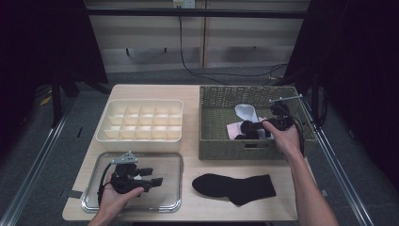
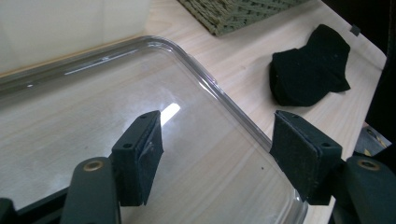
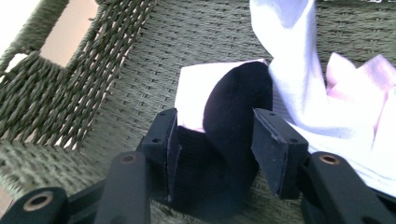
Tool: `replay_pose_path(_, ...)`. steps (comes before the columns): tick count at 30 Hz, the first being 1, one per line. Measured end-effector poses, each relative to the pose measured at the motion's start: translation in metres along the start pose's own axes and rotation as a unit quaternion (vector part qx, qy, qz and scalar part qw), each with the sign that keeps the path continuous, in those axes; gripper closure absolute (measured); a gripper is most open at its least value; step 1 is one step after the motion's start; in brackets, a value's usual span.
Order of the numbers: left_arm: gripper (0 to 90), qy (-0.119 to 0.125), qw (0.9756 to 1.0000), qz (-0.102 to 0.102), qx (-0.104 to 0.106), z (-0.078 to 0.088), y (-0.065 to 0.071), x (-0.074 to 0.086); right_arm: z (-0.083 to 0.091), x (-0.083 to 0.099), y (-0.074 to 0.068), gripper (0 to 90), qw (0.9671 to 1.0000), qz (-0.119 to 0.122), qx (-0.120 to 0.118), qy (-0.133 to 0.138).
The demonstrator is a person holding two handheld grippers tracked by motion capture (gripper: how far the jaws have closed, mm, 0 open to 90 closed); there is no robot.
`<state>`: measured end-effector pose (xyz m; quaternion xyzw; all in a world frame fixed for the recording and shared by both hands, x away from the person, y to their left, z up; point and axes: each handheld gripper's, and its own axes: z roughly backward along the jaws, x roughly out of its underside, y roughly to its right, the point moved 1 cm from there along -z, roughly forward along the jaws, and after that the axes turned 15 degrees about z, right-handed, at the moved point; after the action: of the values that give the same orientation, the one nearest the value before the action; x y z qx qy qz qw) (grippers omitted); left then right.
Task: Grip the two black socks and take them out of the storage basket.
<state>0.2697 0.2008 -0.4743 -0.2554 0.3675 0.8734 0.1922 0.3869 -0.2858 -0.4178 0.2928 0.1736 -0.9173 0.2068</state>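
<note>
While the right gripper (image 3: 217,140) is down in the basket (image 1: 221,141), a black sock (image 3: 233,116) sits between its jaws. This sock lies on the basket floor, partly on a pink cloth (image 3: 191,88) and beside a white sock (image 3: 299,79). The jaws are about half open, one on each side of the sock. It cannot be told whether the pads press on it yet, though a small gap seems to be left at the right pad.

To do this step well, the jaws should be shut only on the black sock. The pink cloth under it and the white sock beside it should be left out of the grip. The jaws should be pushed down a little, so that a good fold of sock is caught, not just the top edge. Then the sock should be lifted straight up, clear of the basket wall, so nothing else is dragged along.

A second black sock (image 1: 235,187) lies flat on the table (image 1: 188,94), in front of the basket. It looks as if the two are meant to be paired there.

The left gripper (image 2: 215,144) is held over the clear tray (image 2: 219,93) near the table's front left corner. Its jaws are wide open, and nothing is held or touched by them. A white box with many small cells (image 1: 141,120) stands behind the tray.
</note>
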Motion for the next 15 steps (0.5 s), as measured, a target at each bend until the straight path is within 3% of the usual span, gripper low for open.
replay_pose_path(9,33.6,0.000,1.0000,-0.003,-0.002,-0.0002,0.0006,0.0005,-0.0058,-0.0033,0.0004,55.5,0.9996,-0.006,0.015,-0.023)
replay_pose_path(15,33.3,-0.001,1.0000,-0.002,-0.003,-0.0005,-0.0002,0.0000,-0.0084,-0.0055,0.0015,56.5,0.9986,-0.015,0.009,-0.051)
